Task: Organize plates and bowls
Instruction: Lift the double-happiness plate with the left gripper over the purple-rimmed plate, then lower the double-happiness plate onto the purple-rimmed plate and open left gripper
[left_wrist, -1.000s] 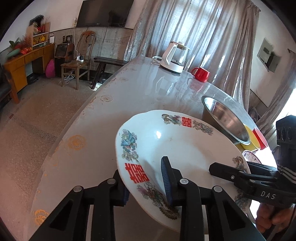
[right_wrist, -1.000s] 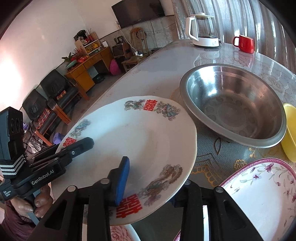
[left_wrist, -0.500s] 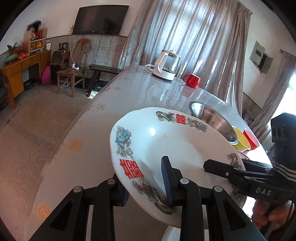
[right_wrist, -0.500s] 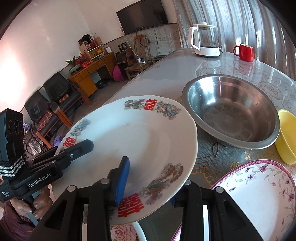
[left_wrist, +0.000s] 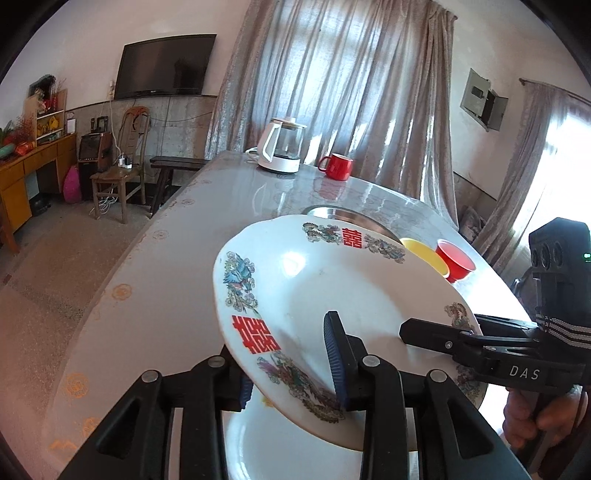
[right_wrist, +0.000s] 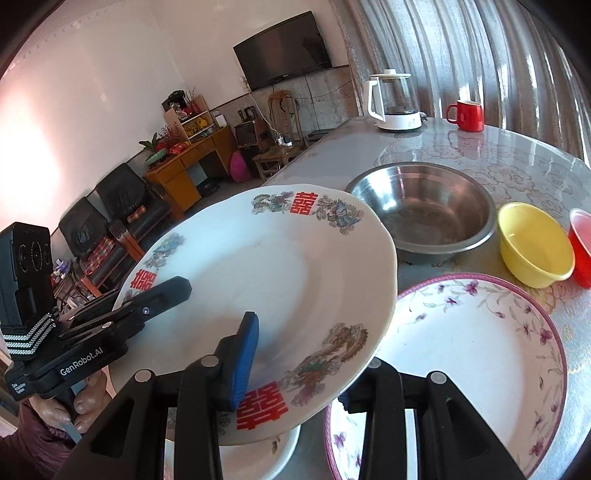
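Both grippers hold one white plate with red characters and dragon prints (left_wrist: 332, 291), also in the right wrist view (right_wrist: 273, 288), lifted above the table and tilted. My left gripper (left_wrist: 291, 373) is shut on its near-left rim. My right gripper (right_wrist: 295, 373) is shut on its opposite rim, and shows in the left wrist view (left_wrist: 436, 332). Another white plate (left_wrist: 280, 450) lies on the table under the held one. A plate with purple flowers (right_wrist: 480, 365) lies to the right.
A steel bowl (right_wrist: 424, 206), a yellow bowl (right_wrist: 532, 243) and a red bowl (right_wrist: 581, 240) stand behind the plates. A white kettle (left_wrist: 280, 147) and a red mug (left_wrist: 336, 166) stand at the table's far end. The table's left edge (left_wrist: 122, 280) drops to the floor.
Both grippers have lifted the white plate higher off the table and tilted it. A second white plate now shows beneath it.
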